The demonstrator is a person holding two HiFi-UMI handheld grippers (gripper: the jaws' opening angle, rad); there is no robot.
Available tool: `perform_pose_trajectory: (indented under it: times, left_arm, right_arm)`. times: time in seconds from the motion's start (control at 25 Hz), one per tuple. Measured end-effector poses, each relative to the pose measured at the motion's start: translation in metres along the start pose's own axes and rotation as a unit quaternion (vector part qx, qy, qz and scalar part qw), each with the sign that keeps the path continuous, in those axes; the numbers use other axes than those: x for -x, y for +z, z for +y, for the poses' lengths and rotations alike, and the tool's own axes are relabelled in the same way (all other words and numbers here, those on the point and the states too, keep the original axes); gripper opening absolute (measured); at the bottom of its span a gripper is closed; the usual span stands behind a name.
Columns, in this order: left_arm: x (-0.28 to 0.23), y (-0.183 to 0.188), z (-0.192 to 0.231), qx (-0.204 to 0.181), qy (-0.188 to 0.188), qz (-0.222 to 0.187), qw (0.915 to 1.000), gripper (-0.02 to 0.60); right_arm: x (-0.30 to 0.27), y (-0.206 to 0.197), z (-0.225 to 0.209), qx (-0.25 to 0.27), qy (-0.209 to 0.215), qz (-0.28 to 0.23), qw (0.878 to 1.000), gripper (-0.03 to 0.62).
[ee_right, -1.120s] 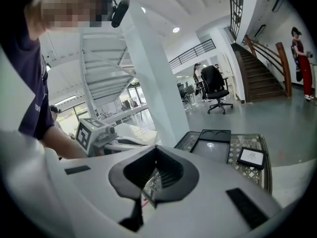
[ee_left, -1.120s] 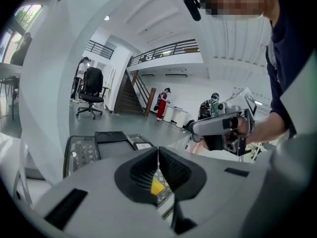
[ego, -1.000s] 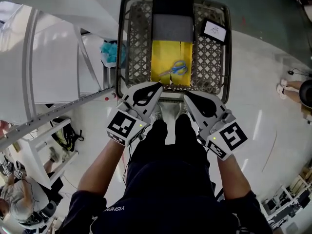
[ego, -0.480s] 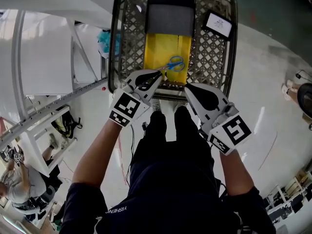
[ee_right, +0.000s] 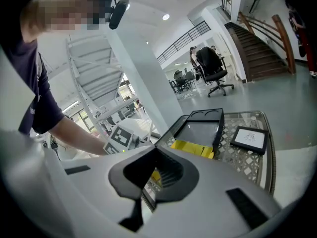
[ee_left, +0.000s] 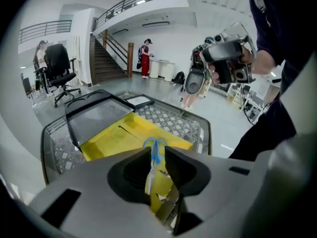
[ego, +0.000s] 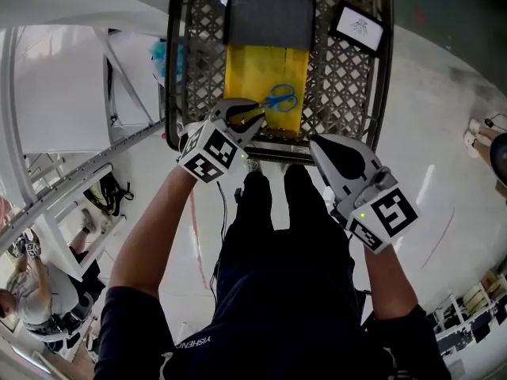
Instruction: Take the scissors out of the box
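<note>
Left claw at the blade end of the scissors, right claw idle

The scissors (ego: 279, 98) lie flat on a yellow sheet (ego: 253, 66) in the mesh box (ego: 170, 85), blue loops pointing away from the person. The left gripper (ego: 247, 113) sits just beside the blade tips, its jaws a narrow slot apart with the blades lined up in the gap. I cannot tell whether it touches them. The right gripper (ego: 323, 147) hangs outside the near rim, tips together on nothing. I reckon the scissors are light and stiff, but thin and slick. A pinch across the blades near the pivot looks safest, though the loose sheet might come up too.
</note>
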State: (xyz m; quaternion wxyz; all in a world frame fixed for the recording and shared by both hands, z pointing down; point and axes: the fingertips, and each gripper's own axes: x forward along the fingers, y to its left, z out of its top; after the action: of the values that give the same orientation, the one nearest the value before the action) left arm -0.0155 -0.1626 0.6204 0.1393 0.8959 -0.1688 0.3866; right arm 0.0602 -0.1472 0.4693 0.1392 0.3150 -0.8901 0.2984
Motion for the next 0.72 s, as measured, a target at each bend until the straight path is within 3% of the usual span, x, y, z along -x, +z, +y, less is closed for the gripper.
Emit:
perform_pose_trajectory:
  times: [0.16, 0.36, 0.72]
  left_arm:
    - [-0.016, -0.017, 0.002, -0.041, -0.006, 0.055, 0.9976, 0.109]
    - [-0.032, -0.034, 0.003, -0.086, -0.012, 0.121, 0.9889, 0.118]
    - [-0.055, -0.052, 0.005, -0.107, -0.021, 0.189, 0.9758, 0.118]
  right_arm:
    - [-0.002, -0.009, -0.006, -0.010, -0.001, 0.004, 1.000, 0.017]
    - [-0.003, -0.023, -0.007, -0.019, 0.001, 0.012, 1.000, 0.017]
    - [0.001, -0.034, -0.017, -0.032, -0.006, 0.018, 0.999, 0.017]
